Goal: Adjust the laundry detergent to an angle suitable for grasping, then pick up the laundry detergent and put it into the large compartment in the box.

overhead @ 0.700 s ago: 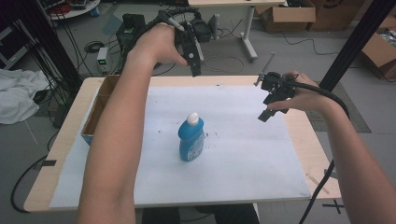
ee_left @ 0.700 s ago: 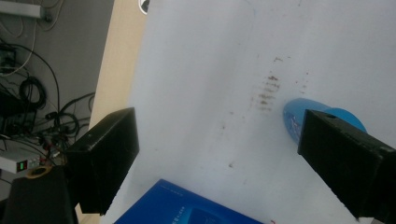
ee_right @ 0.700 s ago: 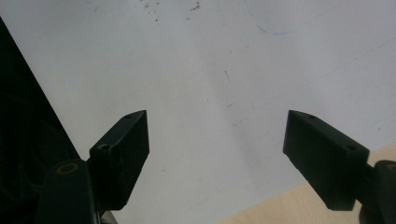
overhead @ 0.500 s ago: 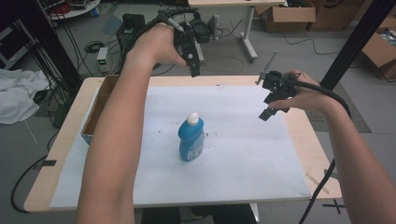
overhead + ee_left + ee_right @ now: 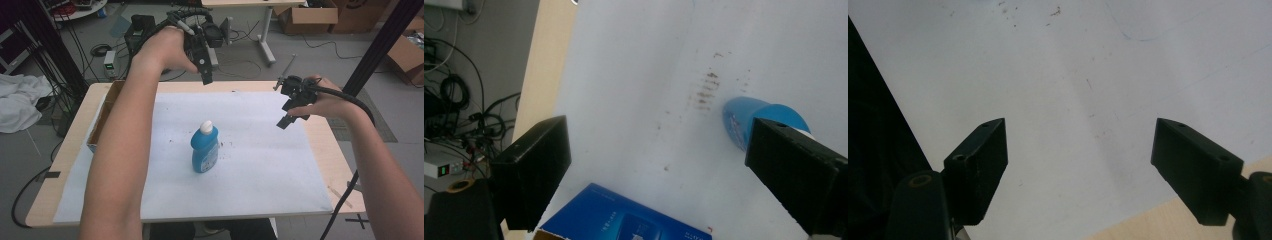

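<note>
White paper covers the desk (image 5: 320, 165); from above, a blue bottle (image 5: 204, 150) stands upright mid-sheet, nearer the right gripper (image 5: 290, 112) than the raised left gripper (image 5: 206, 75). Left gripper view: open jaws, bottle (image 5: 744, 120) right, blue box (image 5: 624, 220) near. Right gripper view: open jaws over bare paper.

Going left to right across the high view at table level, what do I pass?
Cardboard box at the table's left edge → blue bottle standing upright on the white sheet → right gripper, open above the sheet's right part → bare wooden table edge.
</note>
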### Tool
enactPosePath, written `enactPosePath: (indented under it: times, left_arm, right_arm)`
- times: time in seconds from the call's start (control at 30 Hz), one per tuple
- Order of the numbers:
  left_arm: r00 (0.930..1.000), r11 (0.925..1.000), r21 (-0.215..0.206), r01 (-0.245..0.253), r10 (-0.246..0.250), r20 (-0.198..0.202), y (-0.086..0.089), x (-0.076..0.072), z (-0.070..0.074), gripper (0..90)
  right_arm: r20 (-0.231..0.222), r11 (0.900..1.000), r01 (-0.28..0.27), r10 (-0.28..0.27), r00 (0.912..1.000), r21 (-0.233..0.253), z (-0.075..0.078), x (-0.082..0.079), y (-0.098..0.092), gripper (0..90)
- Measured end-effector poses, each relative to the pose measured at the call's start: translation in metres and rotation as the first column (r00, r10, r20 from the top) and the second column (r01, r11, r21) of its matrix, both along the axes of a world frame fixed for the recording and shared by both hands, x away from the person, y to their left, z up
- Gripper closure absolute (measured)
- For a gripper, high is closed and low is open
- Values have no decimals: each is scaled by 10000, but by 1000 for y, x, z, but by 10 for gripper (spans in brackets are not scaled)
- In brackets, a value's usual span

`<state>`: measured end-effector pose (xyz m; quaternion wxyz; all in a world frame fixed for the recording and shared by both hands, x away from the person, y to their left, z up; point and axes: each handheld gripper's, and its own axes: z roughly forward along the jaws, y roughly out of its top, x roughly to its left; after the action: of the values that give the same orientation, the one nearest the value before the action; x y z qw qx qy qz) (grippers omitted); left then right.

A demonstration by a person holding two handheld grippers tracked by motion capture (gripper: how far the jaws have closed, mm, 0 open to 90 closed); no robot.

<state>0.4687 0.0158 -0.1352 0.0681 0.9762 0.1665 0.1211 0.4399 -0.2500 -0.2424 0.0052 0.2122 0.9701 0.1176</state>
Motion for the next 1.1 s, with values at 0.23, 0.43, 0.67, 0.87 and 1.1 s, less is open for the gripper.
enactPosePath:
  times: [0.23, 0.43, 0.67, 0.87, 1.1]
  left_arm:
    - [10000, 10000, 68, -30, 30, -30, -4, -2, -2, 116]
    - [10000, 10000, 66, -28, 28, -30, -6, -7, 1, 116]
    - [9998, 9999, 10, -109, 109, -143, -8, -11, 3, 119]
    - [9995, 9999, -117, -67, 64, -316, -9, -18, 0, 118]
    - [9982, 9992, 20, -389, 389, -457, -8, -29, -6, 129]
  right_arm:
    - [14, 10000, 38, -38, 10000, 17, -1, -1, -3, 225]
    - [24, 10000, 59, -60, 10000, 65, -1, -3, -5, 224]
    - [84, 9999, 119, -119, 9999, 78, 0, -3, -7, 222]
    - [78, 9999, 133, -133, 9999, 99, 0, -1, -7, 221]
    - [70, 9999, 159, -159, 9998, 57, -2, -2, -5, 222]
